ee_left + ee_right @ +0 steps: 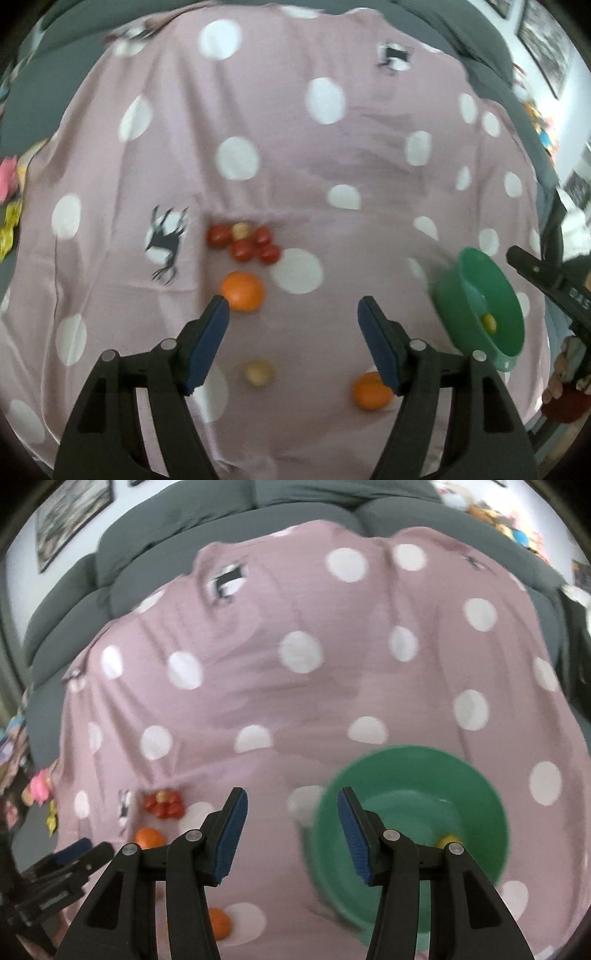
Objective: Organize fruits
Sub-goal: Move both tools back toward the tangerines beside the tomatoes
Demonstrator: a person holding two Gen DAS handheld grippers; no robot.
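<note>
My left gripper (293,308) is open and empty above the pink dotted cloth (295,155). An orange (242,290) lies just beyond its left finger, a second orange (371,391) by its right finger, and a small pale fruit (259,373) lies between the fingers. A cluster of red tomatoes (243,242) with one pale fruit lies further off. The green bowl (480,306) at right holds a small yellow fruit (489,323). My right gripper (291,812) is open and empty; its right finger overlaps the green bowl (410,816).
A grey sofa (184,554) rises behind the cloth. Coloured toys (7,195) lie off the cloth's left edge. The left gripper (70,853) shows at the lower left of the right wrist view, and the right gripper's arm (546,280) shows beside the bowl.
</note>
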